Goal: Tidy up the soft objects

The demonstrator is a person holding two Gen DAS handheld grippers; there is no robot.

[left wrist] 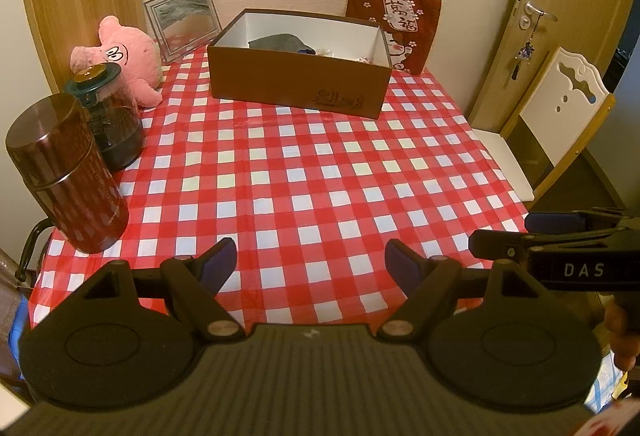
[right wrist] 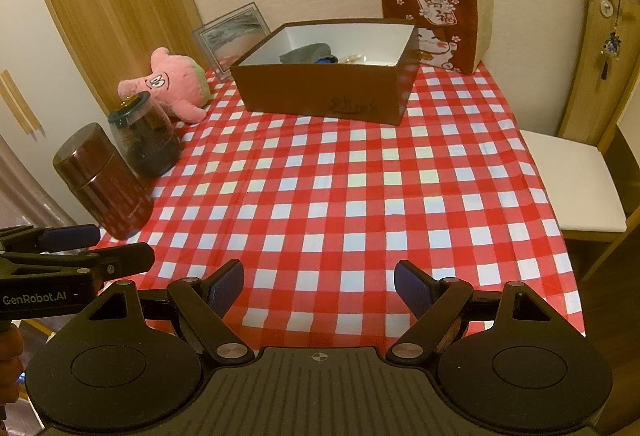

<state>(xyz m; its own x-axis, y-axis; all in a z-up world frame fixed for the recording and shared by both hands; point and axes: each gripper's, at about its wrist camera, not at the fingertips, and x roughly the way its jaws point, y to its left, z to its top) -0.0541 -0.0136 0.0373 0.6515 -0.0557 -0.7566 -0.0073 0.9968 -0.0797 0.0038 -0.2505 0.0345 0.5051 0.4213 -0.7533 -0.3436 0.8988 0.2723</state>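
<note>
Red-and-white checked cloth (left wrist: pixel 320 176) covers the table, which stands against a cream wall with sockets. At the near edge both tools hang over the cloth, side by side: the left tool (left wrist: pixel 310 268) with its jaws spread wide and nothing between them, the right tool (right wrist: pixel 318 286) likewise wide apart and empty. Each camera catches the other tool edge-on at its side, and a bit of a hand (left wrist: pixel 620 332) shows only in the left view.

Along the left edge stand a dark red canister (left wrist: pixel 66 172) and, just behind it, a jar with a green lid (left wrist: pixel 112 116). Further back by that edge lies a pink plush toy (left wrist: pixel 128 56), on the cloth, outside the box. At the far left corner a framed picture (left wrist: pixel 184 20) leans on the wall.

Toward the far edge sits a brown open box (left wrist: pixel 298 76); a grey soft thing (left wrist: pixel 280 42) lies inside with some small items I cannot make out. Behind its right end a red cushion with a lucky cat (left wrist: pixel 396 24) stands upright at the far right corner. The right view shows more of the white chair seat (right wrist: pixel 576 188) beyond the right edge; the left view shows its carved back.
</note>
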